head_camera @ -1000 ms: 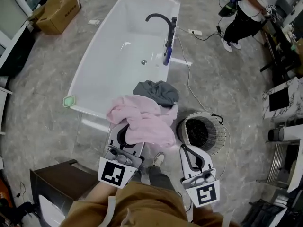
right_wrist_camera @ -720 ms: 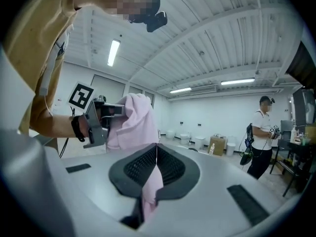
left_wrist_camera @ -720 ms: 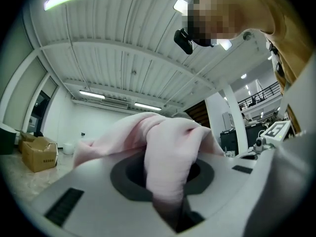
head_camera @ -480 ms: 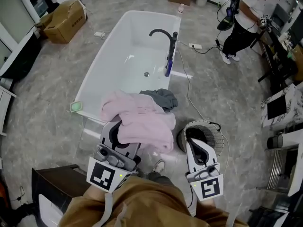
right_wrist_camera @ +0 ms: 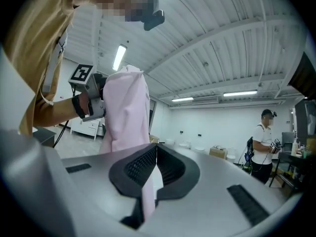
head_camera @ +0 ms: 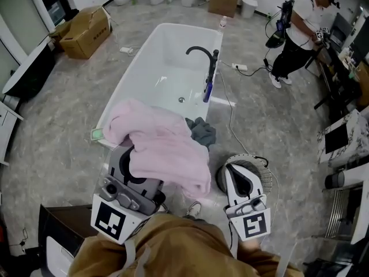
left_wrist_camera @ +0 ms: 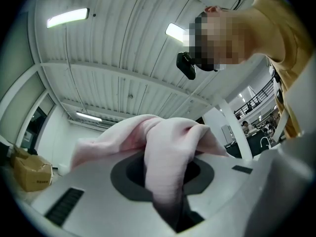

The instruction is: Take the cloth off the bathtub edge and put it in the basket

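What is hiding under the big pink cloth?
A grey cloth peeks out from under the pink cloth, at the near end of the bathtub. The rest of the grey cloth and most of that end of the tub are covered, so I cannot see them.

Overhead downward; all seemingly share cloth (head_camera: 164, 149).

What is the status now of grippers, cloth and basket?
Left gripper shut on pink cloth, held above bathtub edge. Right gripper shut, empty, over basket. Grey cloth lies on edge.
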`<state>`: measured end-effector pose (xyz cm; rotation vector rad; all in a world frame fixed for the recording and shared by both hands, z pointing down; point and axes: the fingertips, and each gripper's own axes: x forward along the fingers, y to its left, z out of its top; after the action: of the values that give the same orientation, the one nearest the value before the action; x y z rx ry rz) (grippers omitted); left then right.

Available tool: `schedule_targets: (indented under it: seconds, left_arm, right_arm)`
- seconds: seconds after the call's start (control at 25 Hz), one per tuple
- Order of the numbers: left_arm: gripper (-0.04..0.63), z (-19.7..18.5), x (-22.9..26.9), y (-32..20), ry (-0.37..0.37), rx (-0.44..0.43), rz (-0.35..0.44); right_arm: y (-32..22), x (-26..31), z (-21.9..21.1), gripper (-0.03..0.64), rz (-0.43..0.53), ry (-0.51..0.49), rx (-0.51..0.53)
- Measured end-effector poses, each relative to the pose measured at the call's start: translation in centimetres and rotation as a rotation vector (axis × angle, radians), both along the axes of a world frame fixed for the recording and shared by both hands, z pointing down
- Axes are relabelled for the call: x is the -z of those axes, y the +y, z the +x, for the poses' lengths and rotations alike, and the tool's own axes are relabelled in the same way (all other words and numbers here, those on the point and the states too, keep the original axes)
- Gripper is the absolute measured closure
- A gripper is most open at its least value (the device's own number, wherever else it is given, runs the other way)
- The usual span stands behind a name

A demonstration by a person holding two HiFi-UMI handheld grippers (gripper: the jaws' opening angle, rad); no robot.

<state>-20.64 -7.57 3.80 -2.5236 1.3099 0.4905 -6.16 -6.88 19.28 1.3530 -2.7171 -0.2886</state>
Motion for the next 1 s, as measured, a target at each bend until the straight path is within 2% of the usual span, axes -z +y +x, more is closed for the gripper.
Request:
schedule_targets:
  seconds: [0.2,0.52,1.0]
  left_arm:
    - [0.499,-1.4,0.2,0.3,0.007,0.042,-0.002]
    - [0.499,-2.8,-0.3,1.1,0.011,0.06,-0.001]
    - [0.499,-3.7,1.5,2.6,0.028,-0.005,0.032]
  right_arm:
    - [0.1,0.5,0.3,0.612,0.012,-0.004,-0.007]
    - [0.5,-0.1,-1.2,0.612,0.001,0.014,0.013]
    - [2.1,0.7,-2.2,0.612,0.002,0.015,-0.037]
